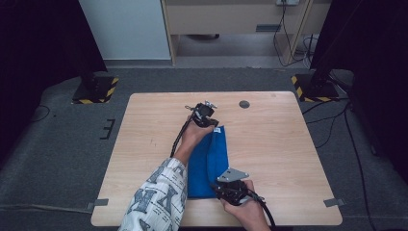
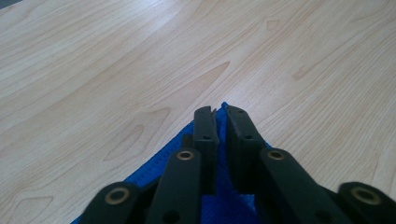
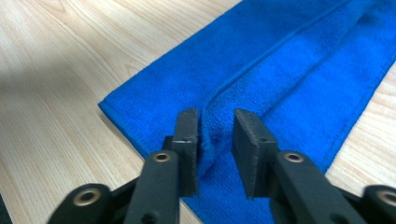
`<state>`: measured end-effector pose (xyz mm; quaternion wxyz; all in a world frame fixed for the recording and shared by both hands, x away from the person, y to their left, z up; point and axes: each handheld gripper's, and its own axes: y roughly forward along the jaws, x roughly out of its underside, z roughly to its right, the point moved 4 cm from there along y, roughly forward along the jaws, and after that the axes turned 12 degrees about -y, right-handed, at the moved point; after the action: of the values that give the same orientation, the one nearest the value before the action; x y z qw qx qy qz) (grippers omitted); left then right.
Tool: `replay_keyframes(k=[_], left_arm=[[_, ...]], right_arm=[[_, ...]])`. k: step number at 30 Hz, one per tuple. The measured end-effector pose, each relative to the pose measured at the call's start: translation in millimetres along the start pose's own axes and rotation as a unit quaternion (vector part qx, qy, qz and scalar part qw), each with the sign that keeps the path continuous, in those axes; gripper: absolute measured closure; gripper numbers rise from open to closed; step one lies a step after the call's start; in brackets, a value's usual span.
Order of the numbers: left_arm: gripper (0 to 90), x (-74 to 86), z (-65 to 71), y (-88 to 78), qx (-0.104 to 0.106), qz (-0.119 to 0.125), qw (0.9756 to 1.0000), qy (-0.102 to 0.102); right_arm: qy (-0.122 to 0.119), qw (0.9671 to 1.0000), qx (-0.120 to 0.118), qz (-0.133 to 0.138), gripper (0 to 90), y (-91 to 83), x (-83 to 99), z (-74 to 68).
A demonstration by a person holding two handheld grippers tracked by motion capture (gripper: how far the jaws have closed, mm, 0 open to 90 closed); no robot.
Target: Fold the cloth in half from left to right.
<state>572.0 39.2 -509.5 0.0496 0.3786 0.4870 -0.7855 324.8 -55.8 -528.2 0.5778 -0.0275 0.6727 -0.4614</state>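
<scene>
A blue cloth (image 1: pixel 209 163) lies folded into a long strip on the wooden table (image 1: pixel 274 144). My left gripper (image 1: pixel 215 126) rests at the strip's far corner. In the left gripper view its jaws (image 2: pixel 223 114) stand only a sliver apart over that blue corner (image 2: pixel 140 179), with cloth showing in the gap. My right gripper (image 1: pixel 214 186) sits at the near end. In the right gripper view it (image 3: pixel 215 123) is open, and a raised fold of the cloth (image 3: pixel 289 60) leans on one pad, clear of the other.
A dark round grommet (image 1: pixel 244 104) sits in the tabletop at the back. Grey tape tabs (image 1: pixel 334 202) mark the front corners. Two stand bases with yellow-black stripes (image 1: pixel 94 89) rest on the floor beyond the table.
</scene>
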Motion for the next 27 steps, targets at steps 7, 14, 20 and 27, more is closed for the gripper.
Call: replay_keyframes(k=[7, 14, 20, 27], left_arm=[[74.7, 2.3, 3.4, 0.6, 0.007, 0.005, 1.0, -0.002], [74.1, 5.8, 1.9, -2.6, 0.01, 0.012, 0.9999, -0.007], [73.7, 4.3, 0.9, -10.7, 0.01, 0.019, 0.9997, -0.006], [72.9, 3.1, 3.4, -23.3, 0.008, 0.028, 0.9995, 0.01]], right_arm=[[0.009, 0.9999, -0.003, -0.005, 64.0, -3.7, 4.4, 2.9], [0.026, 0.9994, -0.007, -0.021, 62.2, -5.3, 12.0, 8.8], [0.031, 0.9991, -0.006, -0.026, 65.3, -8.5, 16.9, 12.0], [0.036, 0.9989, -0.007, -0.031, 63.5, -14.3, 18.6, 13.5]])
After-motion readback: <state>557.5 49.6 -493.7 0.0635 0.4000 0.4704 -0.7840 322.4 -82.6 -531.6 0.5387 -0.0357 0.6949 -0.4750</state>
